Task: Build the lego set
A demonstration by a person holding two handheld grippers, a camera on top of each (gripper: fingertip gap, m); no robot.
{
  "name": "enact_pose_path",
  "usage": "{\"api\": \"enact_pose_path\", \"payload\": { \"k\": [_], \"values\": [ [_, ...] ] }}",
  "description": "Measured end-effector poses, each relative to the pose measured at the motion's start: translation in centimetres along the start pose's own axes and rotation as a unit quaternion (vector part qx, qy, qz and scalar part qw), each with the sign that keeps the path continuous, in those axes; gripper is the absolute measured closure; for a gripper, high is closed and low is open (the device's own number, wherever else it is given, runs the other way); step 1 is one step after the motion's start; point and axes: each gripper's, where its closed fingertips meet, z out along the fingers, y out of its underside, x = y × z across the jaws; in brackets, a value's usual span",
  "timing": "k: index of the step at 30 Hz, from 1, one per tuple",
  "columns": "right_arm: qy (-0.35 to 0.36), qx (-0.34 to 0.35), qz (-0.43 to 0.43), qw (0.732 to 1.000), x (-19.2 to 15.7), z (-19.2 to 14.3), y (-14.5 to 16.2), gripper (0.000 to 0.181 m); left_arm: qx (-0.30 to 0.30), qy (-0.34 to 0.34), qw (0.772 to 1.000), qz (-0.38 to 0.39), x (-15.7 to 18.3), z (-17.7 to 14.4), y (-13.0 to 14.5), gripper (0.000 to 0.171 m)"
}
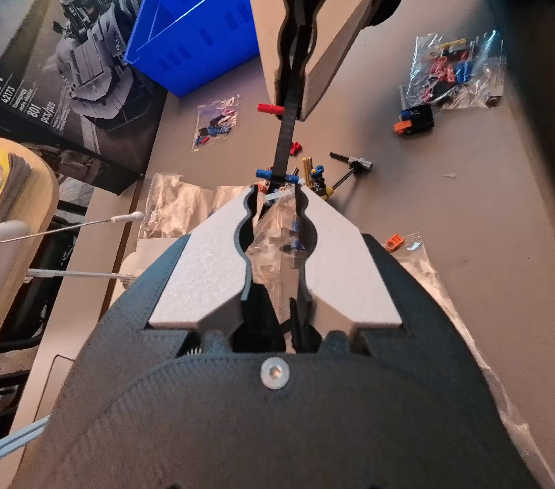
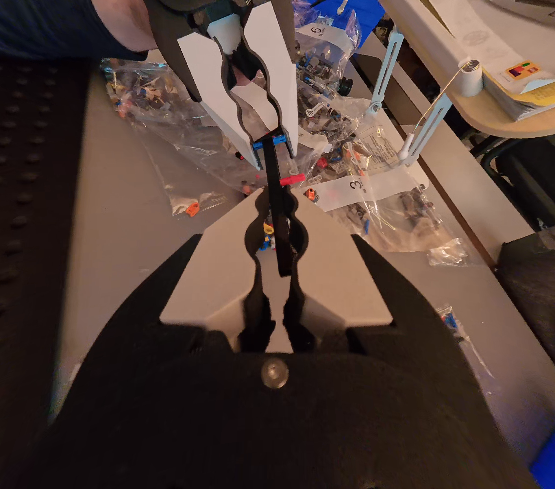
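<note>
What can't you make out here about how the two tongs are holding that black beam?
- Left wrist view: the black beam's near end, with its blue pin, lies beyond the left tongs' tips; contact cannot be told.
- Right wrist view: the beam's far end lies behind the left tongs' white fingers.
- Right wrist view: the right tongs are shadowed, so their pad contact is unclear.
- Left wrist view: small bagged parts are too small to identify.

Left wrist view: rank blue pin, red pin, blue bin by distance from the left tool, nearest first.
1. blue pin: through the black beam, just beyond the left tool tips.
2. red pin: farther up the beam, beside the right tool.
3. blue bin: farthest, upper left on the table.
</note>
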Motion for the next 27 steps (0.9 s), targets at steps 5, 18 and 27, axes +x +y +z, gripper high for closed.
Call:
{"api": "enact_pose_path", "payload": {
  "k": [5,18,27],
  "values": [
    [0.02,-0.004,-0.033,0.999,0.04,-0.07,-0.21,0.175,0.009,-0.009,1.0,0.011,-0.19,-0.16,-0.24,0.139],
    [0.033,-0.005,-0.065,0.997,-0.27,0.0,-0.61,0.175,0.014,-0.029,0.999,0.035,-0.31,-0.25,-0.81,0.147],
    [0.042,-0.011,-0.054,0.998,-0.12,0.04,-0.71,0.174,0.011,-0.033,0.999,0.012,-0.74,-0.11,-0.57,0.156]
  ]
}}
